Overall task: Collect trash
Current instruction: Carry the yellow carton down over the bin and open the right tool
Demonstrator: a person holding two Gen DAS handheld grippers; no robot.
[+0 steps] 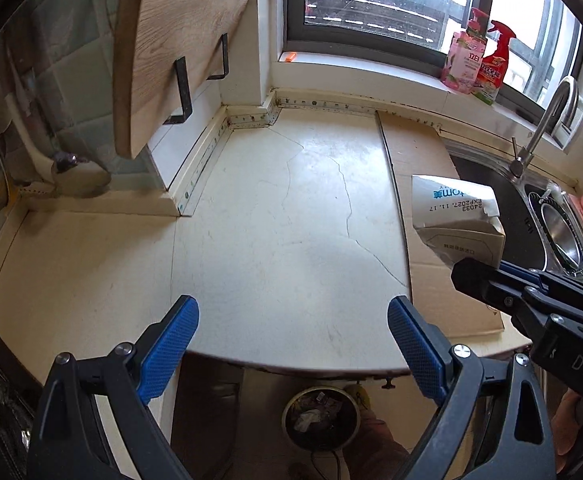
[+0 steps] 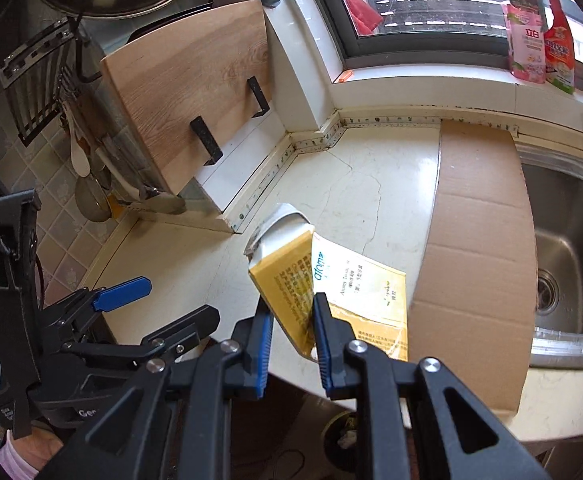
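Observation:
My right gripper (image 2: 293, 326) is shut on a crumpled yellow and white toothpaste box (image 2: 323, 280), held above the counter's front edge. In the left wrist view the same box (image 1: 457, 220) sticks out of the right gripper (image 1: 475, 268) at the right, silver side up. My left gripper (image 1: 293, 340) stands open with nothing between its blue pads (image 1: 167, 352), low over the pale counter (image 1: 275, 216). Below the counter edge a round trash bin (image 1: 321, 416) with rubbish inside sits on the floor. In the right wrist view the left gripper (image 2: 131, 304) shows at the lower left.
A flat cardboard sheet (image 2: 479, 240) covers the counter beside the steel sink (image 2: 571, 240) and its tap (image 1: 543, 128). A wooden cutting board (image 2: 195, 92) leans on brackets at the left wall. Two cleaner bottles (image 1: 477, 60) stand on the windowsill. Utensils (image 2: 87, 160) hang at the left.

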